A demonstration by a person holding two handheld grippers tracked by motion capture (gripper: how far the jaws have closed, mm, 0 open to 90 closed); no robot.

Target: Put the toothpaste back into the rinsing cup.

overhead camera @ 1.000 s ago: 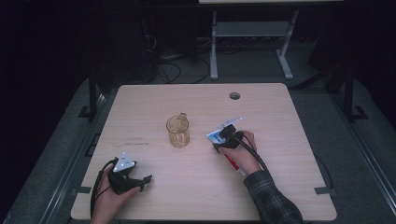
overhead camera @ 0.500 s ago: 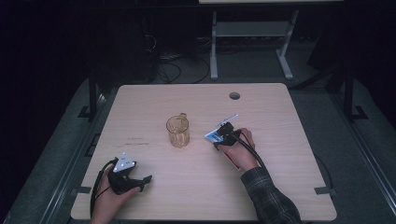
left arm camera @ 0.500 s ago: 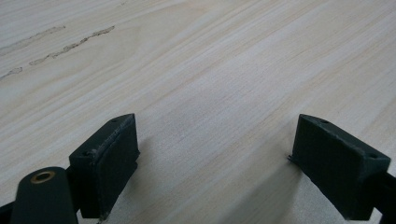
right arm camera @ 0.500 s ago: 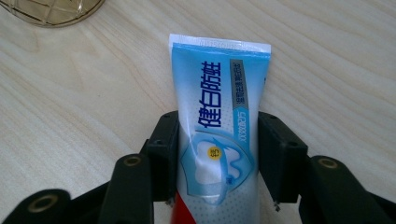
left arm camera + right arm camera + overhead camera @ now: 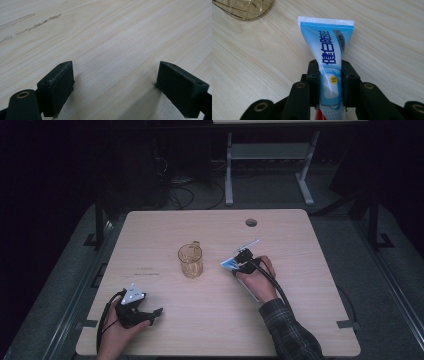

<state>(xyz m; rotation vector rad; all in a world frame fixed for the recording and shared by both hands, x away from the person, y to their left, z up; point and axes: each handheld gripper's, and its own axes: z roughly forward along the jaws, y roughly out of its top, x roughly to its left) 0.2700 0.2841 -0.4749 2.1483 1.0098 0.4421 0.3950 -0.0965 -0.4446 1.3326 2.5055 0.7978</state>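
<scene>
A blue and white toothpaste tube [image 5: 329, 47] lies flat on the wooden table [image 5: 300, 245], its crimped end pointing toward a gold-tinted glass mug [image 5: 190, 260]. My right gripper [image 5: 330, 67] straddles the tube's middle. Its jaws have just been closing, and both pads now press on the tube's sides. In the high view the right gripper [image 5: 240, 261] sits right of the mug, with the tube [image 5: 230, 265] sticking out toward it. My left gripper [image 5: 155, 312] rests near the table's front left edge, and its jaws [image 5: 115, 80] stand open over bare wood.
The mug's base [image 5: 244, 7] lies just beyond the tube's end. A round cable hole [image 5: 251, 222] sits at the table's far side. Faint scuff marks [image 5: 37, 25] cross the wood ahead of the left gripper. Desk legs and cables stand on the dark floor behind.
The right hand has shifted slightly over the tube and its jaws have narrowed onto it. The left hand and the mug have stayed put.
</scene>
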